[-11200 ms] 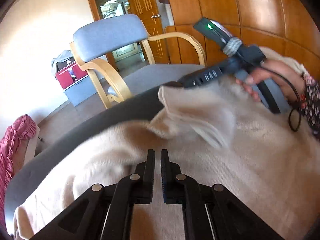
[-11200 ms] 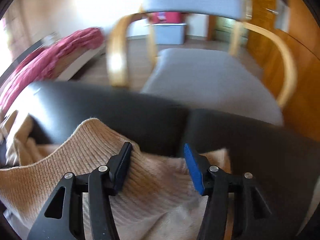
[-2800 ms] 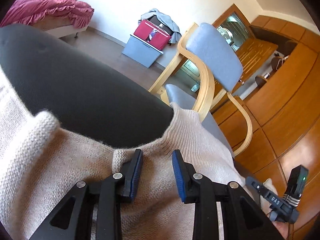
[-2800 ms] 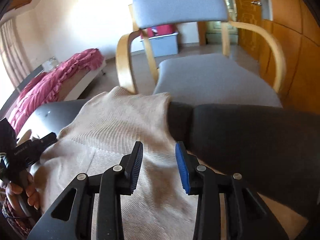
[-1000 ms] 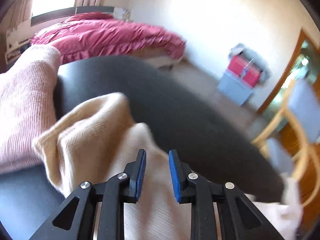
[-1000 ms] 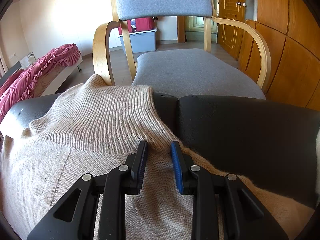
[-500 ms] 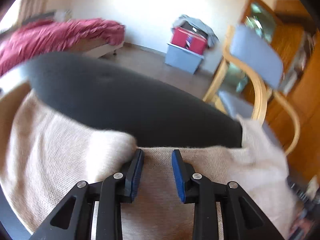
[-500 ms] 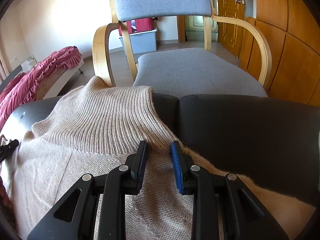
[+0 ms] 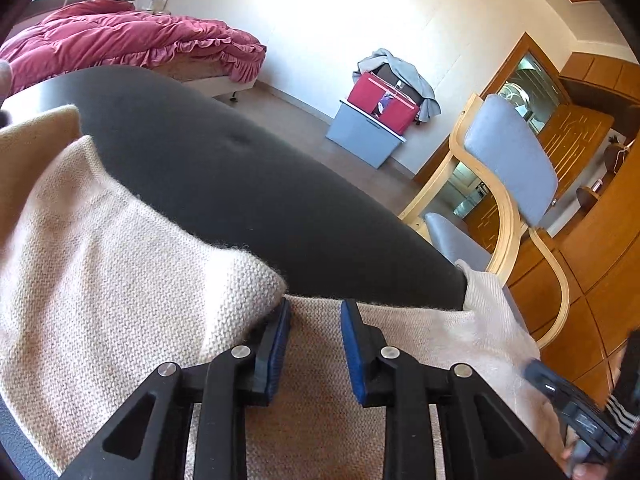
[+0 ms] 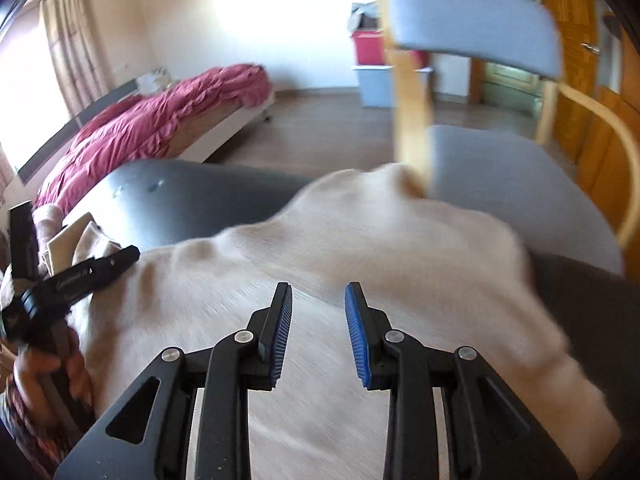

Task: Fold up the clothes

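While the left gripper [image 9: 312,342] has barely shifted from half a second ago, its fingers [image 9: 276,344] have just been closing a little; they stand part open, tips down on the beige sweater [image 9: 120,280] with flat knit showing between them and nothing pinched, the inner finger nudging a rolled fold of the fabric beside it. The right gripper [image 10: 318,334] has swung off the ribbed collar where it sat a moment back: its view is now smeared with motion and looks across the middle of the sweater [image 10: 360,264] toward the left end of the bench [image 10: 180,188]. Its fingers [image 10: 358,336] have just been opening slightly and hover apart over the cloth, holding nothing.

I read this as the end of a smoothing pass and the start of a reach for the next fold; neither gripper has the garment, so a fresh grasp is still needed.

The sweater lies spread over the dark bench [image 9: 240,184], covering most of its near side. Its long axis runs along the bench, roughly side to side in both views. One end reaches the bench's far right corner next to the grey-seated chair [image 10: 500,168] and appears to hang slightly past that edge; the other end is bunched toward the left end, near the hand [image 10: 36,372] holding the left gripper. Which end is the hem I cannot tell from these views.
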`<state>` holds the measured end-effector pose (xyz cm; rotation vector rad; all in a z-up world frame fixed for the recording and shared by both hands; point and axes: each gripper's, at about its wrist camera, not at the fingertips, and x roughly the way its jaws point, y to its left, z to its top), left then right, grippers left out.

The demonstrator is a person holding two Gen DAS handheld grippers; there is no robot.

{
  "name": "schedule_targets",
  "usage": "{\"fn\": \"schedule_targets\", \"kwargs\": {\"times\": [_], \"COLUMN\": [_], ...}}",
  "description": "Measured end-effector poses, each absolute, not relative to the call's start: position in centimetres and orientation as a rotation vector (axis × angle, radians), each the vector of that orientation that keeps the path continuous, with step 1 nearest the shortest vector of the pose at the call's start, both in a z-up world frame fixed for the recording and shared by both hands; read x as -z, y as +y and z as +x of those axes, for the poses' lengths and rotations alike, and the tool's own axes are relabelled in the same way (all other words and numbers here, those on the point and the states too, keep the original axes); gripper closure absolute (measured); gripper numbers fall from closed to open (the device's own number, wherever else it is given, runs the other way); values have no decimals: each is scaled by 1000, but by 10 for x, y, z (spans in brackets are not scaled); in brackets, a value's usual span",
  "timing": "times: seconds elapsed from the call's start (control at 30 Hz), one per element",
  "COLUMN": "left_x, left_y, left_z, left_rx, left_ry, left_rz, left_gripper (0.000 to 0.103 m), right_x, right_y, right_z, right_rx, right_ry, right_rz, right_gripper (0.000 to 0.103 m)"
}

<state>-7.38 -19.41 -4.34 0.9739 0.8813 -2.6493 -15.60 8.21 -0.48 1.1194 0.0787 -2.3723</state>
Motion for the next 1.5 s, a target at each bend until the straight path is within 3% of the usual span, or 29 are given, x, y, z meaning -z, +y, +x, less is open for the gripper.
{"fn": "schedule_targets", "kwargs": {"times": [0.3, 0.47, 0.6, 0.73, 0.93, 1.1, 1.23, 1.5], "left_x": [46, 46, 46, 46, 46, 46, 46, 45], "left_y": [-199, -201, -199, -200, -202, -202, -202, -201], "left_z": [-61, -56, -57, -56, -55, -56, -56, -56], "left_rx": [2625, 2627, 2625, 2626, 2633, 2634, 2635, 2634], "left_ry": [944, 977, 971, 971, 1005, 1014, 1029, 1038], "left_rz": [940, 933, 934, 934, 930, 929, 926, 925], "left_gripper": [77, 77, 77, 77, 77, 77, 77, 77], "right_x": [30, 13, 0, 24, 27, -4, -12, -18], "right_y": [28, 78, 134, 177, 200, 256, 325, 483], "right_z": [-168, -165, -154, -171, -178, -132, -81, 26], "right_rx": [2465, 2394, 2549, 2622, 2638, 2644, 2682, 2980], "right_ry": [238, 3, 30, 17, -47, -163, -247, -422], "right_rz": [1137, 1138, 1137, 1302, 1206, 1126, 1180, 1254], "right_gripper": [66, 65, 65, 66, 62, 60, 47, 47]}}
